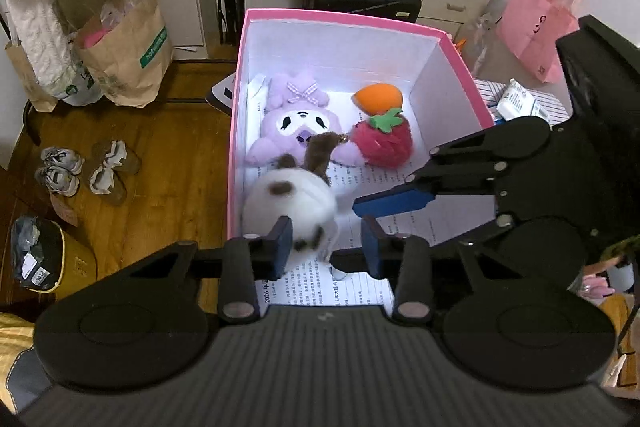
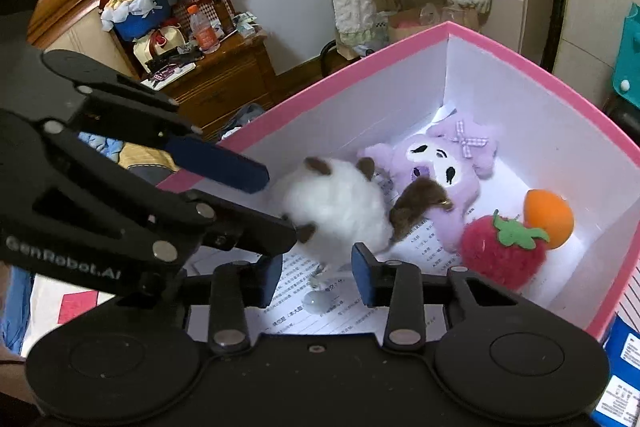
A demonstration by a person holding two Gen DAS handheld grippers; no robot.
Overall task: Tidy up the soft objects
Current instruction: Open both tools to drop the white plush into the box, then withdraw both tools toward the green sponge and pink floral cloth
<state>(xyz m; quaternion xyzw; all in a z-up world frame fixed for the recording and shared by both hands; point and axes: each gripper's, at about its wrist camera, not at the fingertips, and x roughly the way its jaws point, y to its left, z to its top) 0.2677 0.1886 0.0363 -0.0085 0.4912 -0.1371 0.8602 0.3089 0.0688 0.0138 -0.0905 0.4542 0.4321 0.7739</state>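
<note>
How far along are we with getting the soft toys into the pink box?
Done: the purple plush, orange plush and strawberry plush lie in the pink box. In hand: the white-and-brown plush, blurred, sits at the box's near end by the left tongs, which are not clamping it; the right tongs are empty. Left: no other toy shows outside the box.

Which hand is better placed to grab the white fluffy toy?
Left, probably. The white toy sits partly between the open jaws of the left gripper; the right gripper has only paper between its own.
</note>
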